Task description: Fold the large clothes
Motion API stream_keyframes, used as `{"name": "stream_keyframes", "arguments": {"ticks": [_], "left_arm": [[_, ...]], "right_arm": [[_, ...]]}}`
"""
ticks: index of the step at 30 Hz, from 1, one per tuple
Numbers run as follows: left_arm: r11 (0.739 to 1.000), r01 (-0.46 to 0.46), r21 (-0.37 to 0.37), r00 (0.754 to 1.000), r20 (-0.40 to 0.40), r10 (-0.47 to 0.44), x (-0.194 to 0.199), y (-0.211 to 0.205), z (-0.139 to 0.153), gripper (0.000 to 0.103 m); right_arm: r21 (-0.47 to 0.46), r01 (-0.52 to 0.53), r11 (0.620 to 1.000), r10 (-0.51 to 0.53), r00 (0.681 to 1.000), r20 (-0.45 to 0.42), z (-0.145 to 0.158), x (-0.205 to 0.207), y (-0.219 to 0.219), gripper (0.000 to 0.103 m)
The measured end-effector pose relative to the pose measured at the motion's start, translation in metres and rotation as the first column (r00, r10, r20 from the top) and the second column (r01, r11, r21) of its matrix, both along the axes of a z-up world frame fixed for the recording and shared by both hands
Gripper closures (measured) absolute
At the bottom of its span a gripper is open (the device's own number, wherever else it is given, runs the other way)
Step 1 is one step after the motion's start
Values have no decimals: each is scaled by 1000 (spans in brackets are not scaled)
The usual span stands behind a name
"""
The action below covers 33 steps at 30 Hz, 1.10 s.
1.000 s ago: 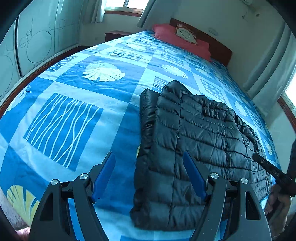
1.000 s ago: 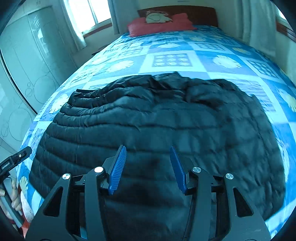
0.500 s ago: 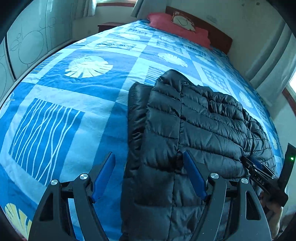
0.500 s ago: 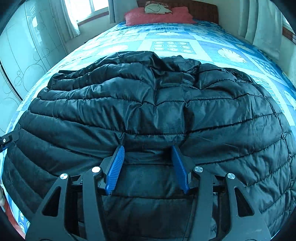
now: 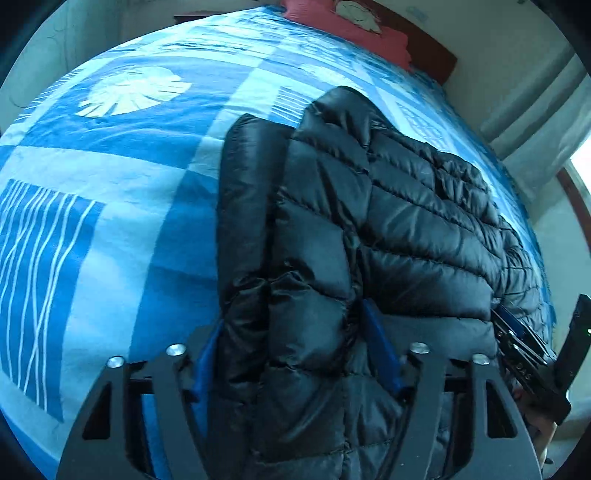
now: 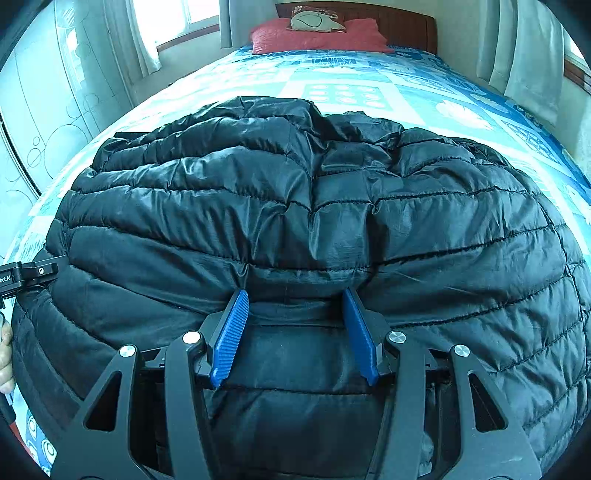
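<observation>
A black quilted puffer jacket (image 5: 369,229) lies folded on the blue patterned bedspread (image 5: 110,184). My left gripper (image 5: 291,332) is open, its blue fingers pushed in on either side of the jacket's near left edge, where a folded sleeve strip (image 5: 243,206) lies. In the right wrist view the jacket (image 6: 314,206) fills the frame. My right gripper (image 6: 295,299) is open, its blue fingertips (image 6: 238,302) pressed against the near hem, fabric between them. Each gripper shows at the other view's edge: the right one (image 5: 524,354), the left one (image 6: 26,277).
Red pillows (image 6: 317,33) and a dark wooden headboard (image 6: 406,22) are at the far end of the bed. Curtains (image 6: 524,51) hang at the right, a patterned wardrobe door (image 6: 44,122) at the left. The bed's near edge lies just below both grippers.
Both grippers have moved forward and down onto the jacket's near edge. The left fingers now straddle the fabric; the right fingertips now press into the hem. Both jaws stayed open.
</observation>
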<state>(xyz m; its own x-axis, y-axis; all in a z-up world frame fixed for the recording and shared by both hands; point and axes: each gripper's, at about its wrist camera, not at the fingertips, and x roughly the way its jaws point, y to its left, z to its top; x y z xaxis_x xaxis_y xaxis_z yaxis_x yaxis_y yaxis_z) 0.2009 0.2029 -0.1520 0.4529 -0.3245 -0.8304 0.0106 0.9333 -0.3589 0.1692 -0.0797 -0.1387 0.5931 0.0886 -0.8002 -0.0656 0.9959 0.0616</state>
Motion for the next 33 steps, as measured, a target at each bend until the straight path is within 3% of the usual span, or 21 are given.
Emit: {"name": "stream_keyframes", "arguments": {"ticks": [5,8,15,21,25,28,33], "left_arm": [[999,41,4,998,41,-41,-7,-9,13,71],[999,42,15,997,69,-43,-14,-12,27,80],[999,45,11,983,178,-46,-31,-30,84,83],[994,84,64,963,250,-97,-44,-76,133,83],[984,128,121,949,274,-157,-48,-118,155,83],[969,170,181,932,290,-218,-51,-158,165,83],[939,243,245,907,286,-310,-53,-231,167,83]], "right_arm": [[-13,1,1000,-1,1000,3,-1,-1,4,51],[-20,2,1000,-2,1000,7,0,-3,6,51],[-34,-1,999,1,1000,12,0,-4,11,51],[7,-13,1000,13,1000,23,14,-13,-2,51],[21,32,999,-34,996,77,39,-34,-34,50],[4,103,995,-103,987,124,56,-52,-73,45],[-31,223,974,-217,968,128,57,-76,-135,44]]}}
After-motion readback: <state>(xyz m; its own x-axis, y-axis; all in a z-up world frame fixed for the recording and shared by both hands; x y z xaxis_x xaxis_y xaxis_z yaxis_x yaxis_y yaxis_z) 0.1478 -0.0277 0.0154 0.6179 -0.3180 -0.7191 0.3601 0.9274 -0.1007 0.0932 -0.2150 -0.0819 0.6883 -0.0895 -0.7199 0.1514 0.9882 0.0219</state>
